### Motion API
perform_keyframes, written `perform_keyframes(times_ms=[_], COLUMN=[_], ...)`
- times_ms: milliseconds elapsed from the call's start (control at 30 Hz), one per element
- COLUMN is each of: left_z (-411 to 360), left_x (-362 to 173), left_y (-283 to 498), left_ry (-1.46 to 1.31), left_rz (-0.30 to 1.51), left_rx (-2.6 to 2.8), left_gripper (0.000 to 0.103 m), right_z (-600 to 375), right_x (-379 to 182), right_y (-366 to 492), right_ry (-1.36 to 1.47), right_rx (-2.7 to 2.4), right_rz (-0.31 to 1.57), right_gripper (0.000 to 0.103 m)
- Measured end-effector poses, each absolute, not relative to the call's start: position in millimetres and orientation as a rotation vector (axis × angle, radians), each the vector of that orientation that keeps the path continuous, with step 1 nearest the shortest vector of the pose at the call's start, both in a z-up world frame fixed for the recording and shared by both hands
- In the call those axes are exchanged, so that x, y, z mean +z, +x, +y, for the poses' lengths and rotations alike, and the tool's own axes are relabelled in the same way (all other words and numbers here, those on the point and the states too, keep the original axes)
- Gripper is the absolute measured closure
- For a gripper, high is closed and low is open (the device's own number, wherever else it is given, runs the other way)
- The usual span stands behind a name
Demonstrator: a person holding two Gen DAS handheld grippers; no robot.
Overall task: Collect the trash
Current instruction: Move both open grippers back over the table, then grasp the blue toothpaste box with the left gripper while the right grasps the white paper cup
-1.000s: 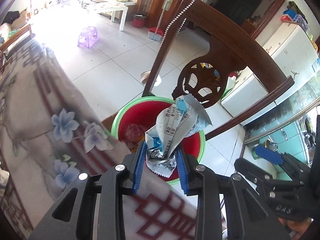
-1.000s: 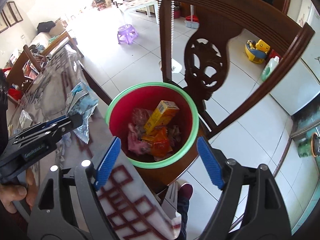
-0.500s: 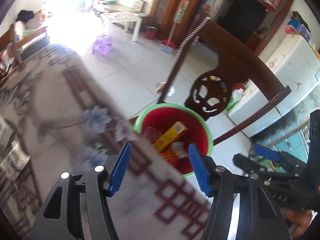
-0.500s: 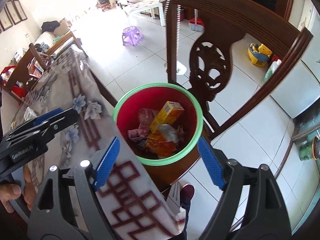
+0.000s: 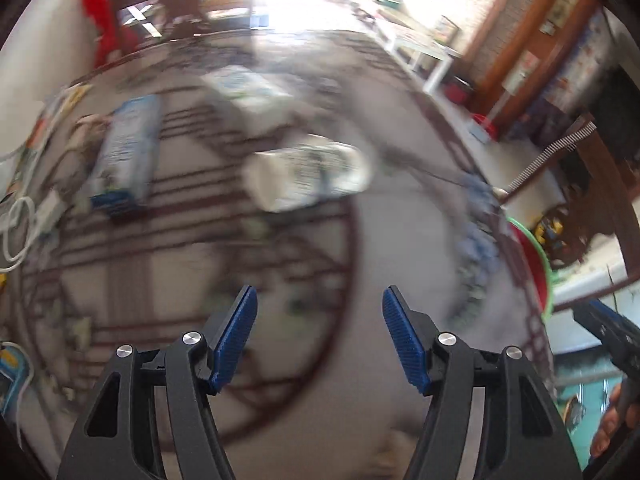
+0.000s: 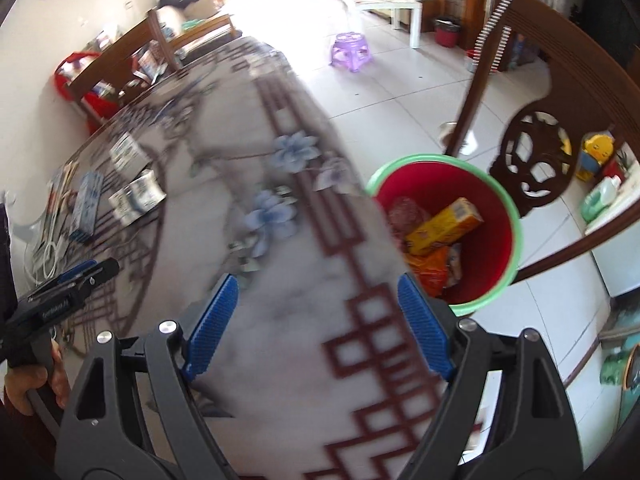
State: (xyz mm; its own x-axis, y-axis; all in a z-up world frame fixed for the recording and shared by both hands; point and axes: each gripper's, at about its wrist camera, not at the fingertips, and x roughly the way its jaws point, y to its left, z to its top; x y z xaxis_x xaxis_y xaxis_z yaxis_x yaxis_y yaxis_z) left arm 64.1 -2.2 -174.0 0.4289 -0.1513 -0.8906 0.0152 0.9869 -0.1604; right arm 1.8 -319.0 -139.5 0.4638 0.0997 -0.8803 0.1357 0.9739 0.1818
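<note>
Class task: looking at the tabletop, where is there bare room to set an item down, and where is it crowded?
Bare cloth lies between the blue flower print and the table's near end. Crowded: the far-left part, with packets, a blue carton and white cable.

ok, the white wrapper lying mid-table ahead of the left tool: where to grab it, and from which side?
Take the white wrapper across its short width near the middle, coming down from above. It lies flat on the tablecloth, long axis running left-right in the left wrist view, so its narrow span fits between the open left tool. The picture is blurred; its edges are not clear.
</note>
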Motion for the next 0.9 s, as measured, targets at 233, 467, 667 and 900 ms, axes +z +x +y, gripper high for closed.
perform_keyframes(times_ms=[233,467,667,900], left_z=[114.4,155.6,153.4,157.6], left_x=[-175.5,-219.5,-239.6,-230.5], left_y=[133.3,203.5,219.7,177.9], left_ry=[-0.159,-0.228,-0.205,-0.31], left_rz=[1.042,1.128,1.123,1.076], left_rx=[0.123,0.184,0.141,0.086], left_gripper=[0.041,0.041,0.058,0.058], right_z=[-248.9,-205.6,-187.7,-159.6], right_x=[-143.2,-136.8,-138.0,-147.6], right_y=[9.4,20.9,42.2,97.1], right_ry=[0.173,0.085,0.047,0.172], right_rx=[0.07,0.112,0.115,0.222], right_rz=[1.124,1.139,1.157,1.187], right_gripper=[0.023,0.023,0.021,0.021])
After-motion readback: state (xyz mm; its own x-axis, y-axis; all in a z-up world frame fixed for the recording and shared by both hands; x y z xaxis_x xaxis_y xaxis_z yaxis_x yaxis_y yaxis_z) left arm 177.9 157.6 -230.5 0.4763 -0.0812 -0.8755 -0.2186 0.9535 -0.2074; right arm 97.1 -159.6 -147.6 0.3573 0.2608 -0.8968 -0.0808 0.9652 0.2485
